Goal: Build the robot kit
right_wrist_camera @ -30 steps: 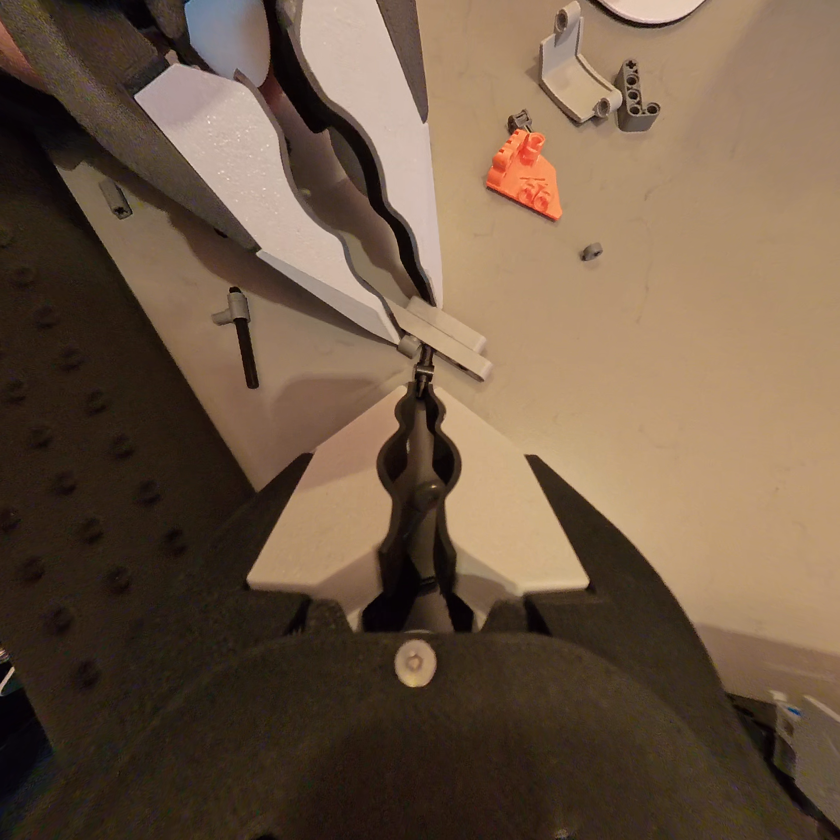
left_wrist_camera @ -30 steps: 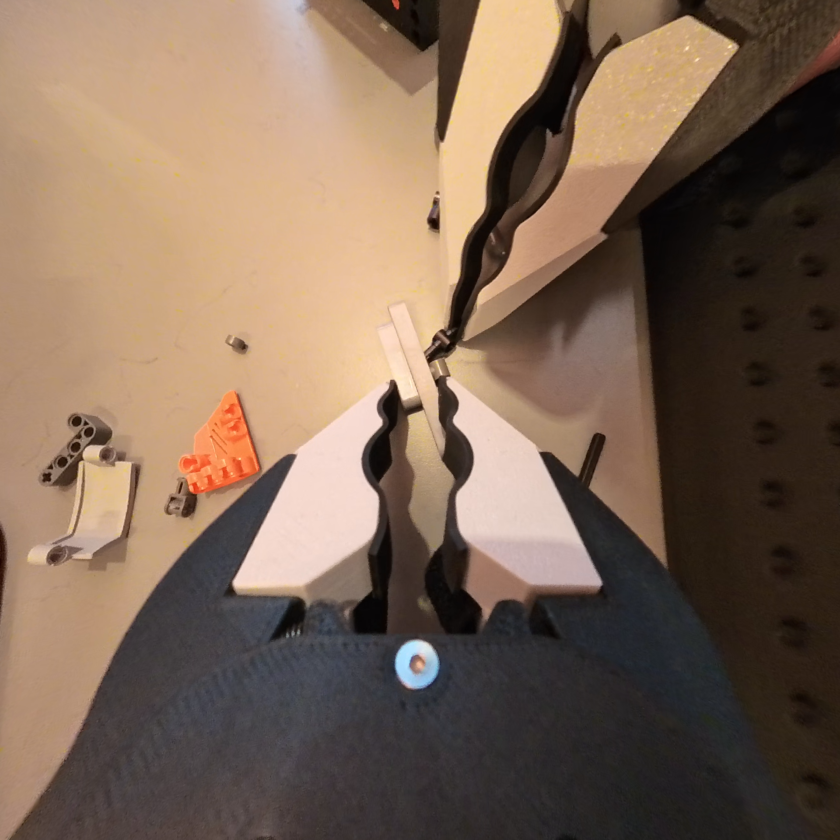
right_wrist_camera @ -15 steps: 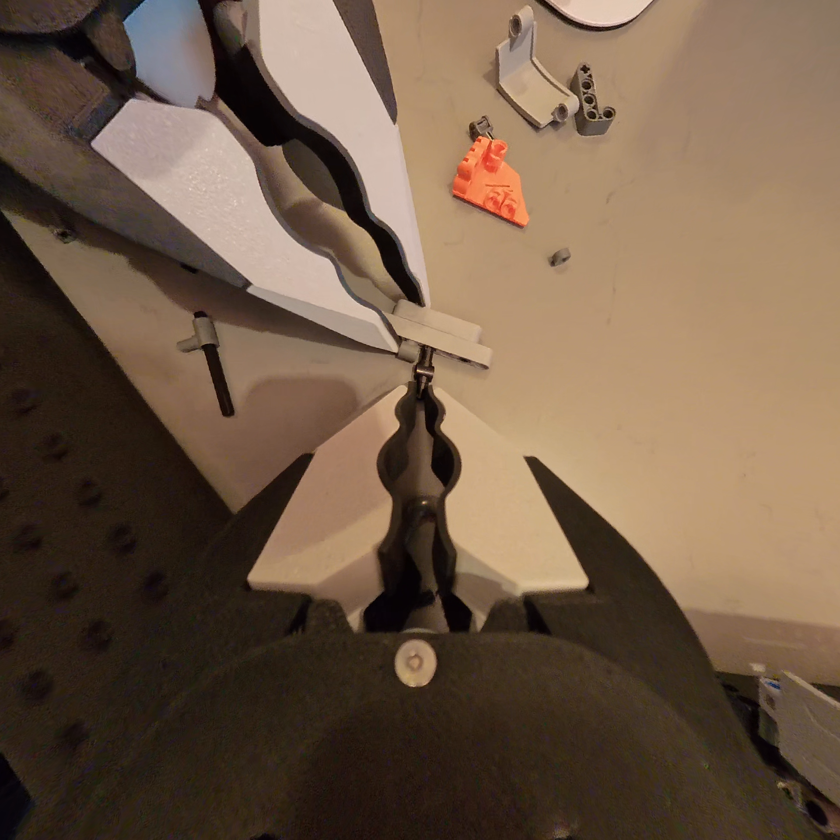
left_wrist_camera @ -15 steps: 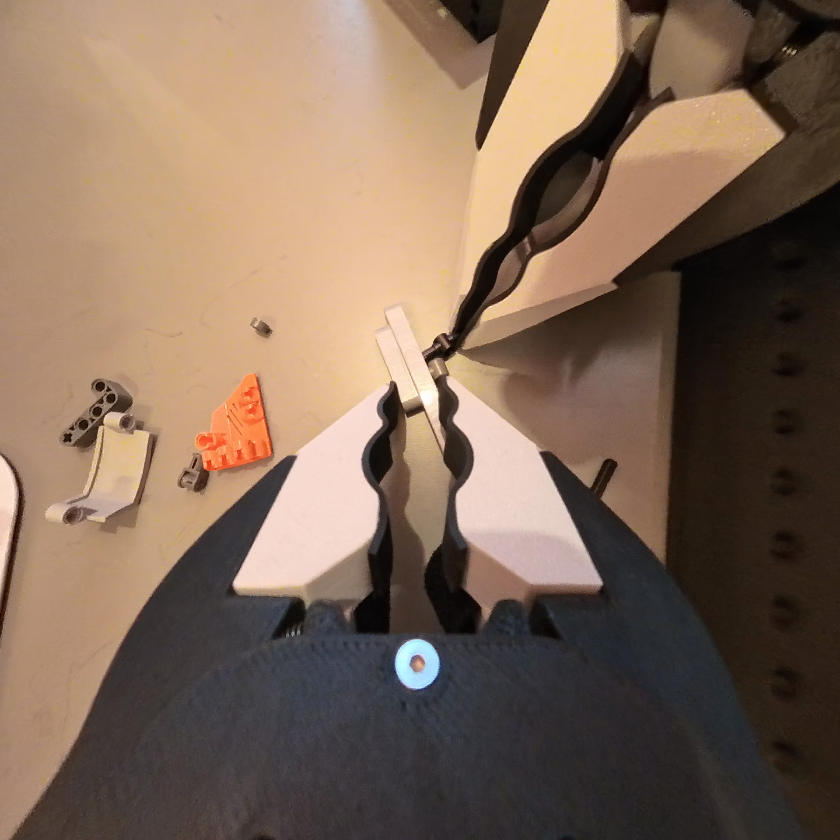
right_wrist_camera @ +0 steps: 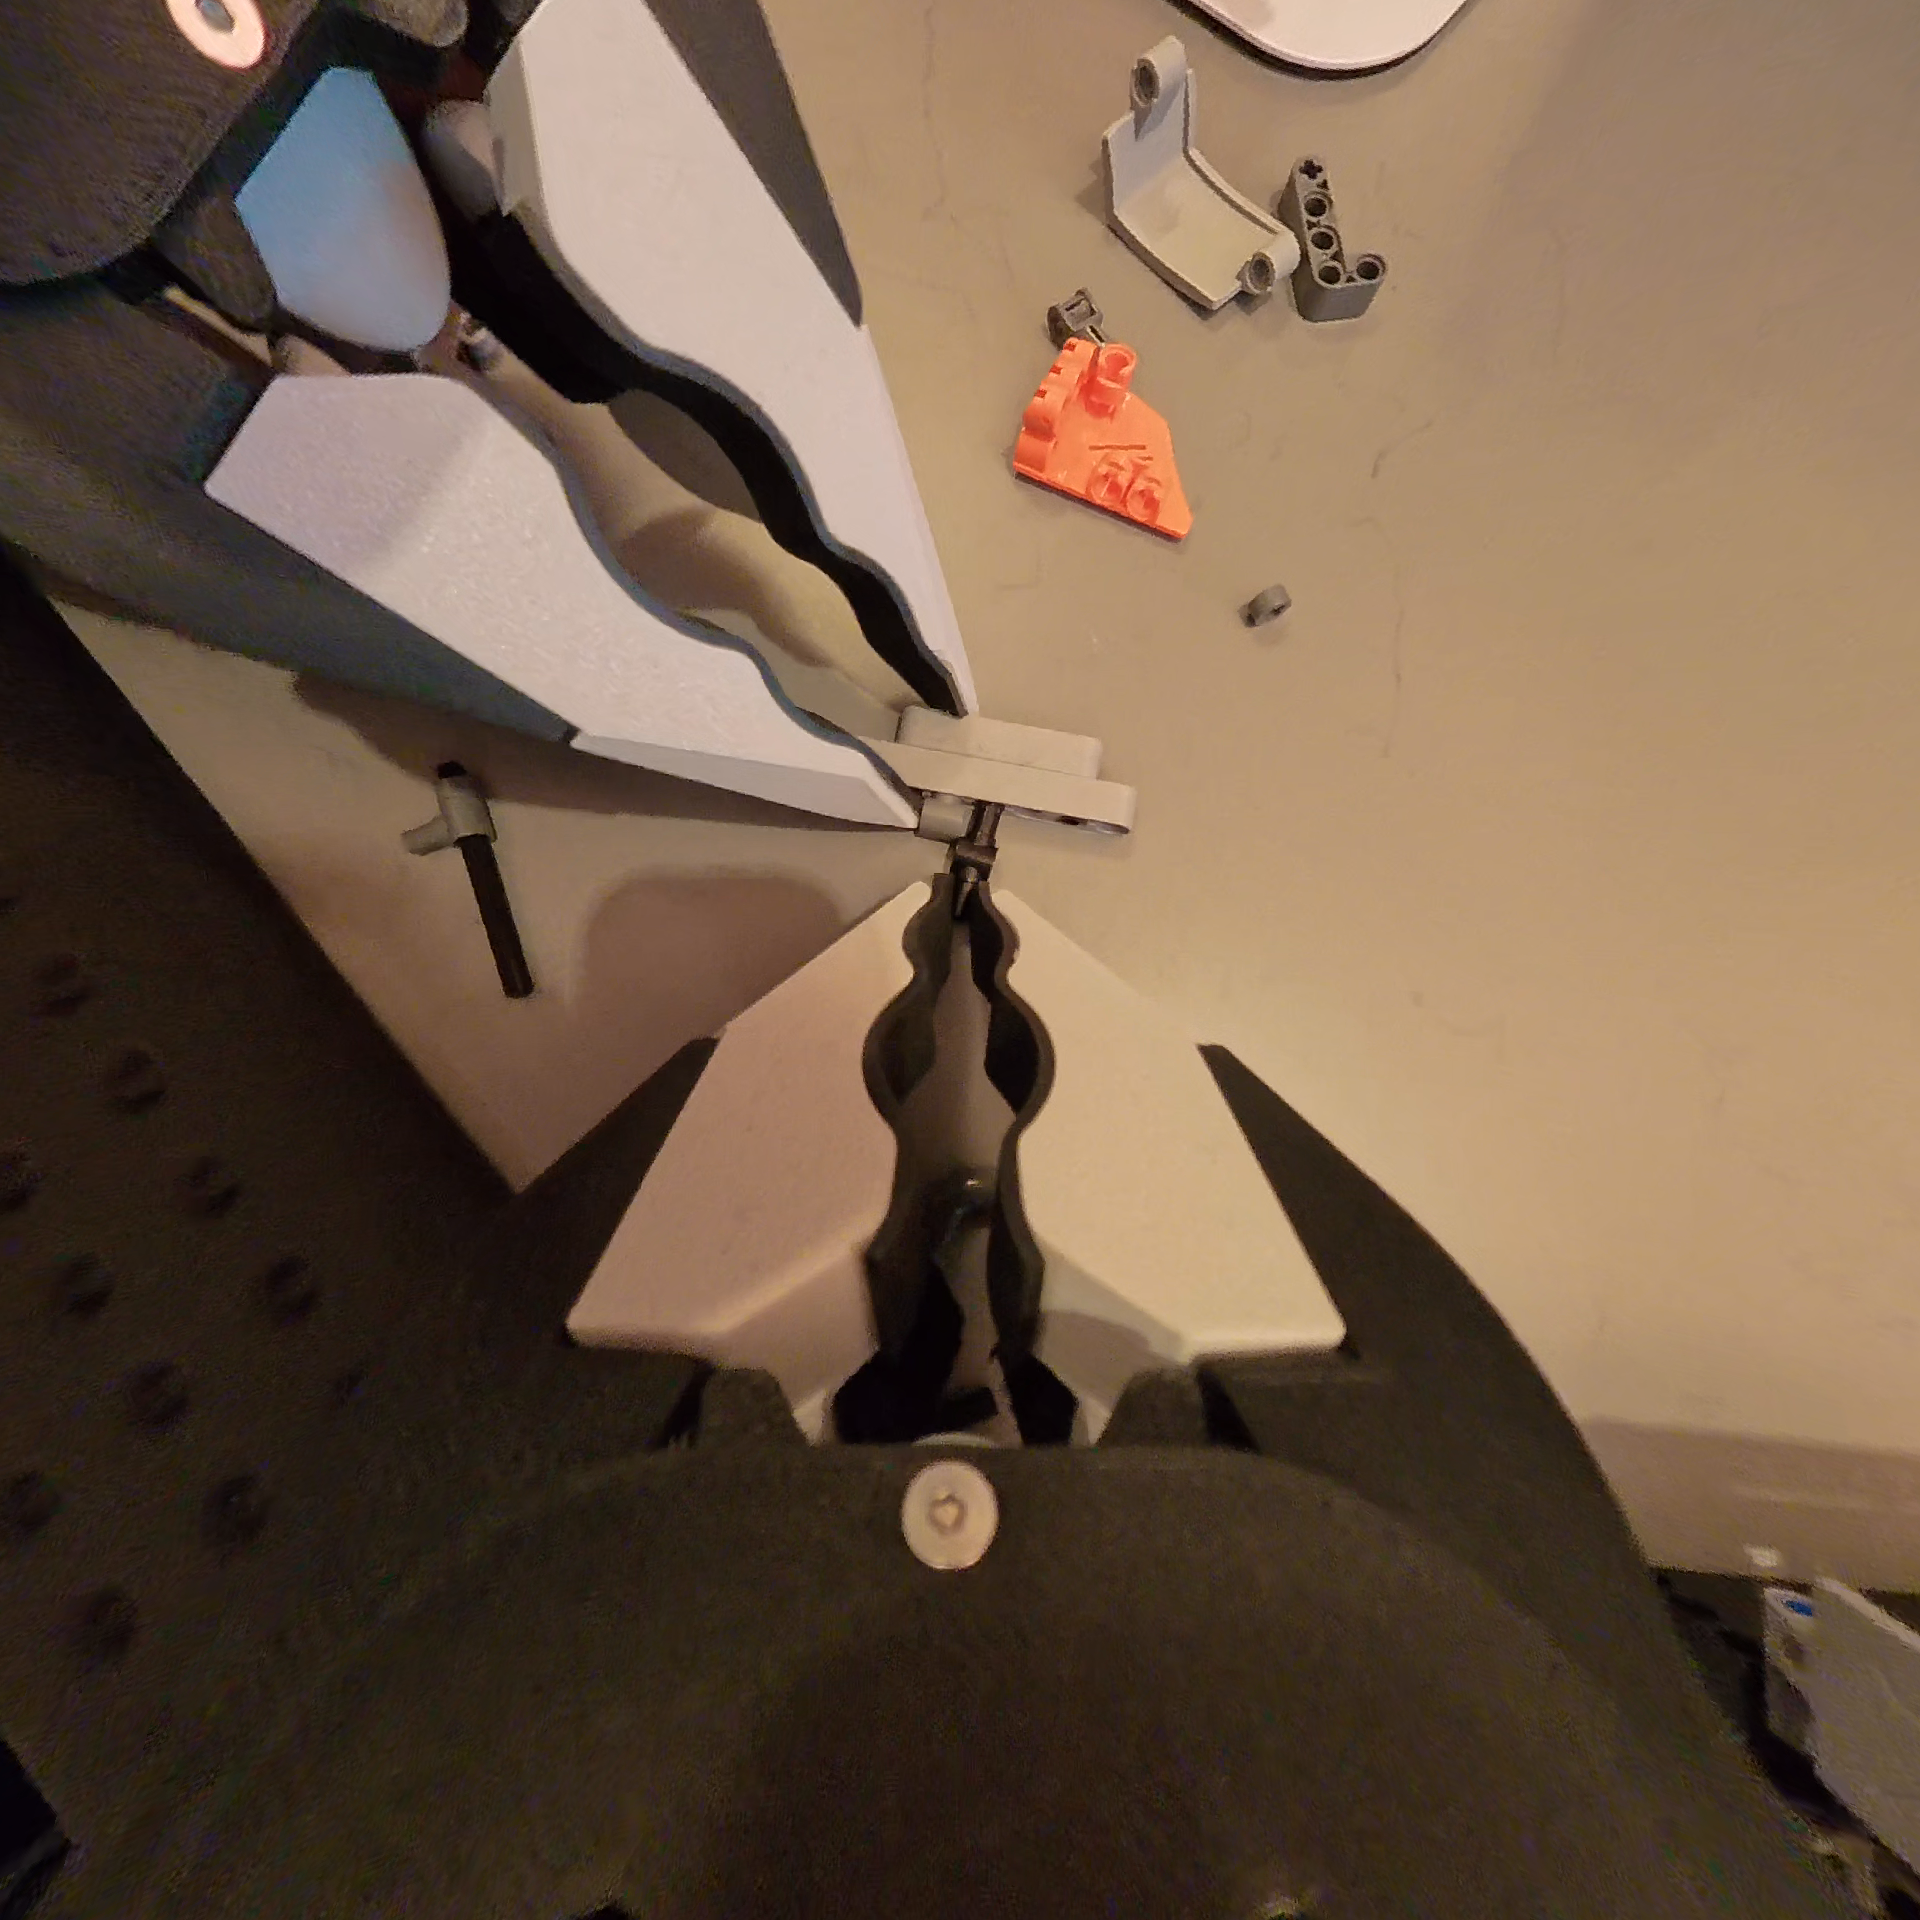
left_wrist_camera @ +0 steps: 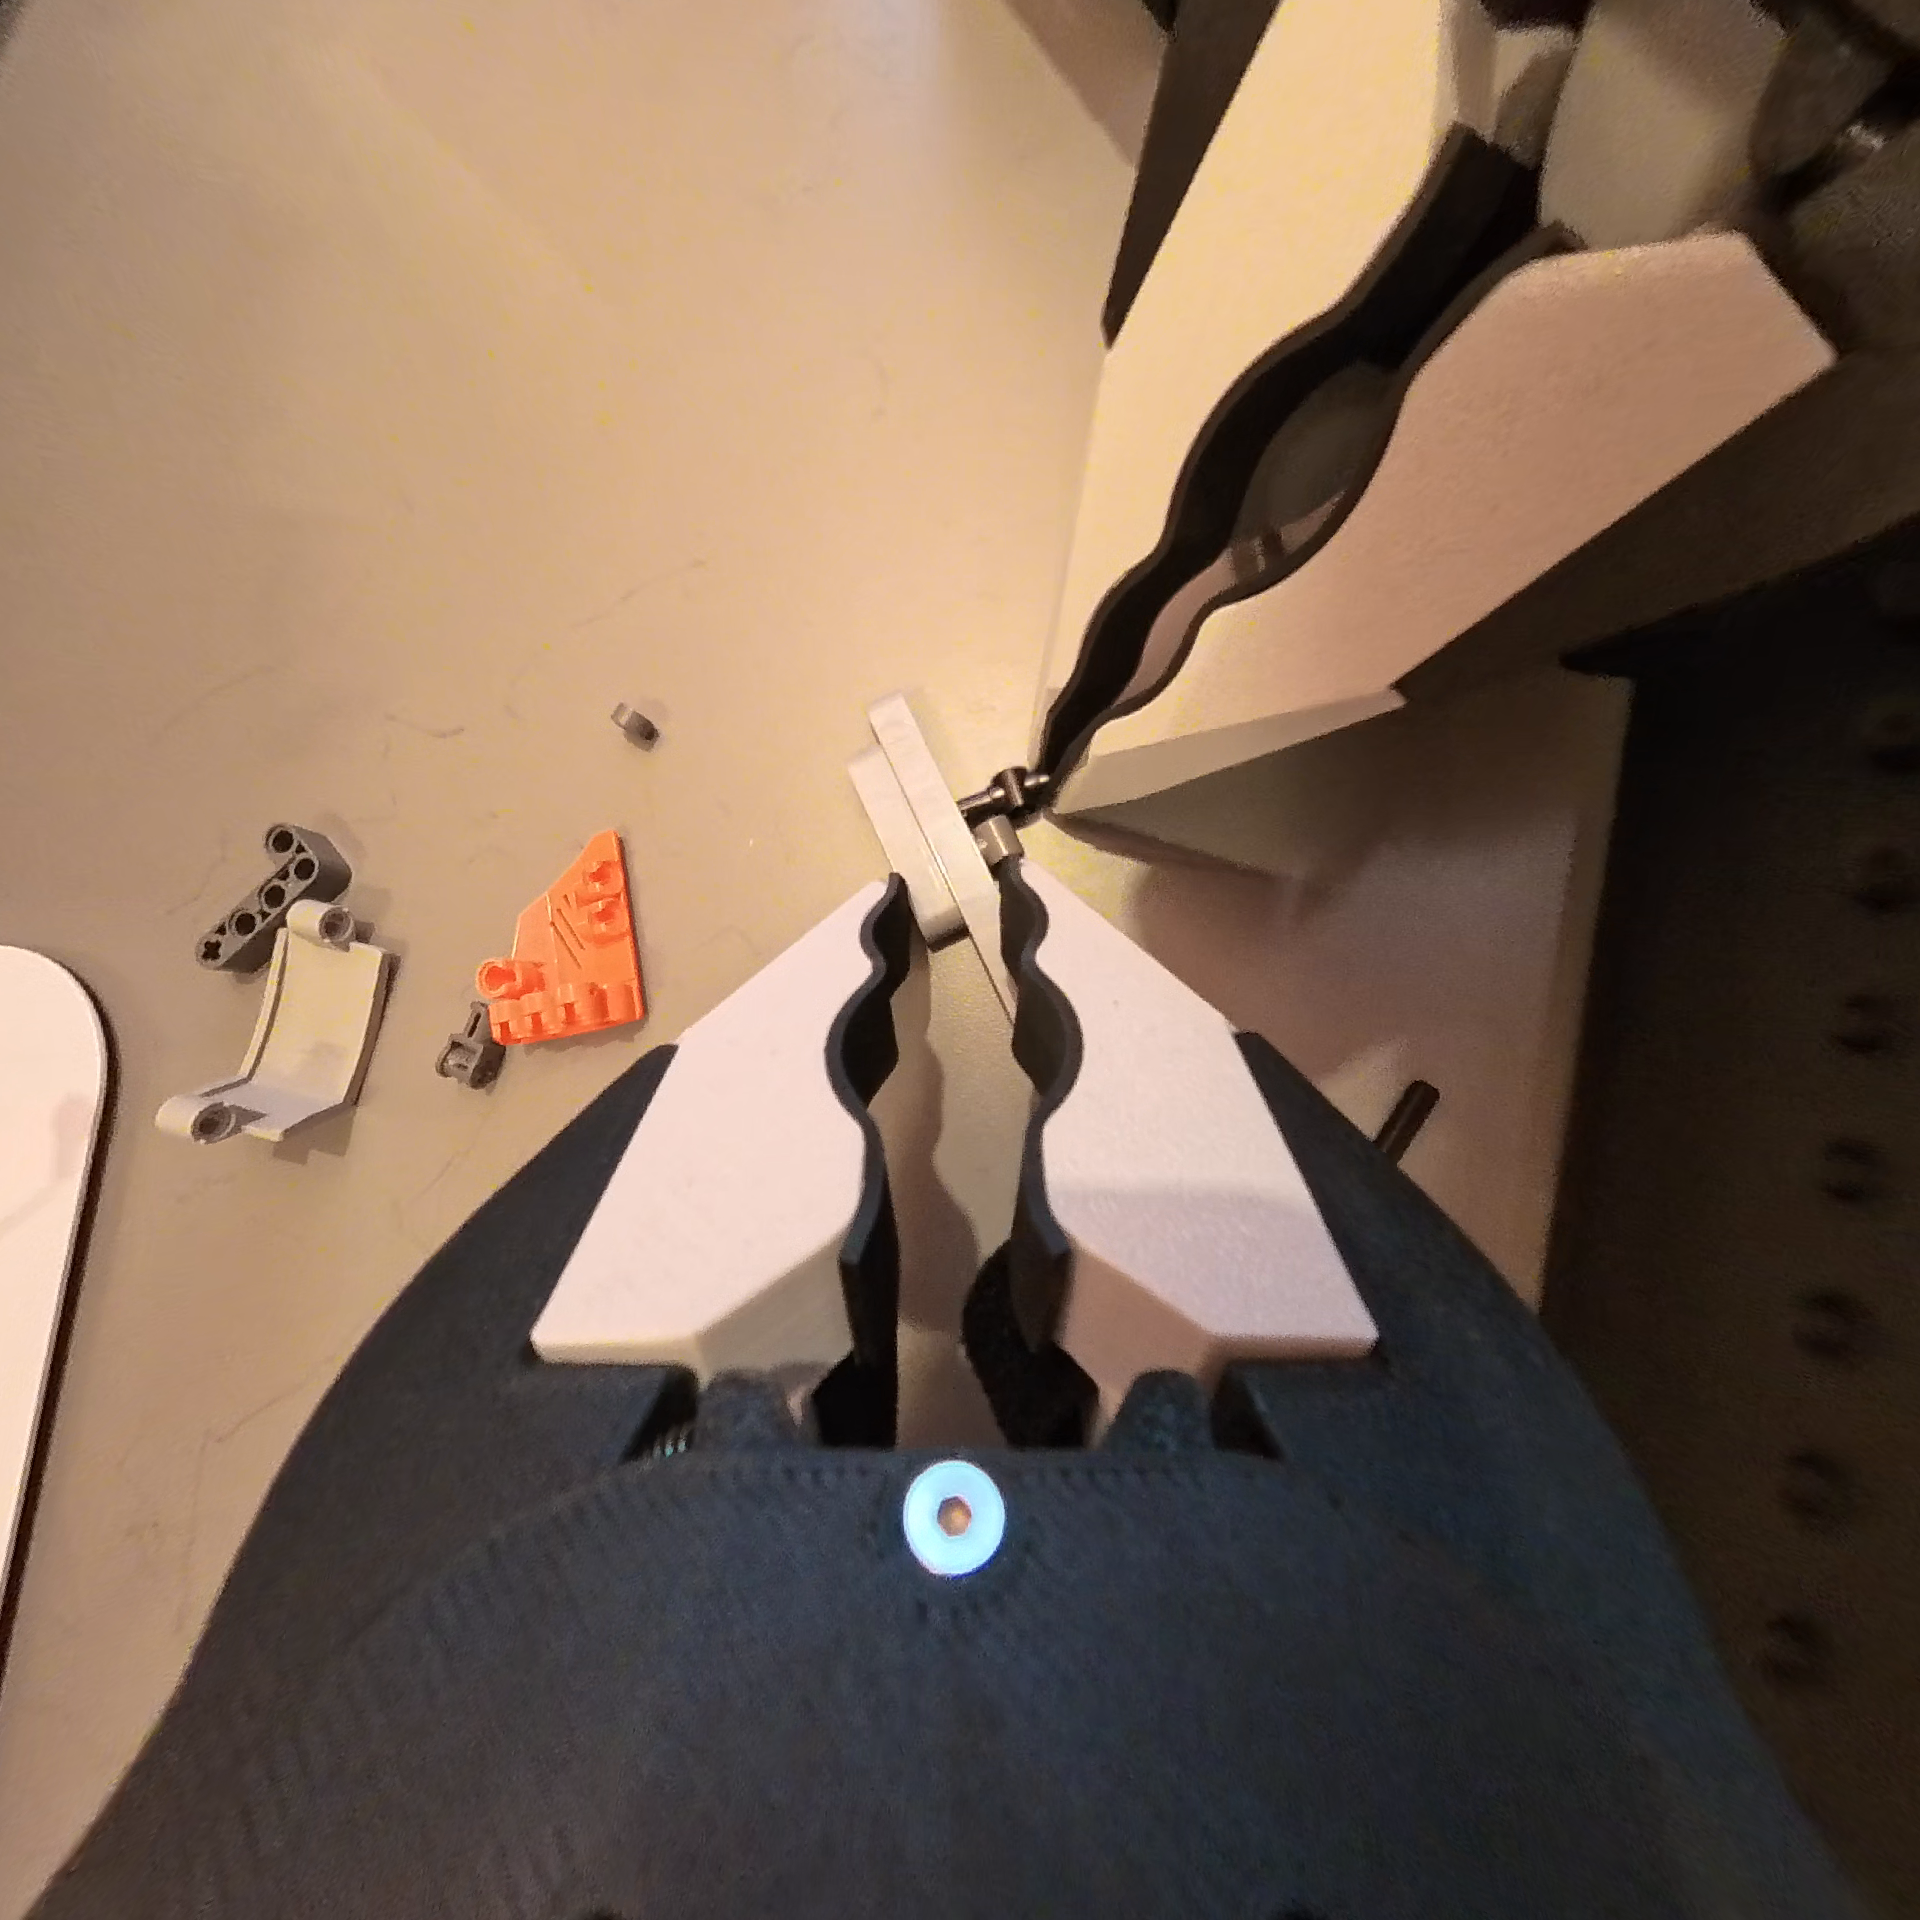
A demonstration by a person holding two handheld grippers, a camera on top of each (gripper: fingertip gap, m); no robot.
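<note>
Our left gripper (left_wrist_camera: 951, 894) was pinching the stacked light grey plates (left_wrist_camera: 920, 821), jaws clamped on the lower end so the pair stuck up past the tips. Our right gripper (right_wrist_camera: 961, 899) had its jaws pressed tight on a small dark pin (right_wrist_camera: 971, 842), whose nose was right up against the plates' edge beside a little grey stub.

What worried us: the pin was only nipped by its tail, so any sideways push looked likely to twist it out or pop it loose. The plates were held by one end too, so they could pivot in the grip.

Count, working out from the plates: one dark grey bushing (left_wrist_camera: 636, 724) nearby, one orange wedge piece (left_wrist_camera: 566, 961) further off, one tiny dark connector (left_wrist_camera: 468, 1055) touching the wedge, one curved light grey panel (left_wrist_camera: 296, 1023) and one dark angled beam (left_wrist_camera: 272, 878) beyond that, touching each other. On the opposite side of the plates, one black axle with a grey collar (right_wrist_camera: 478, 883). A white board (left_wrist_camera: 42, 1143) sat farthest out on the tan table (left_wrist_camera: 416, 416)
</note>
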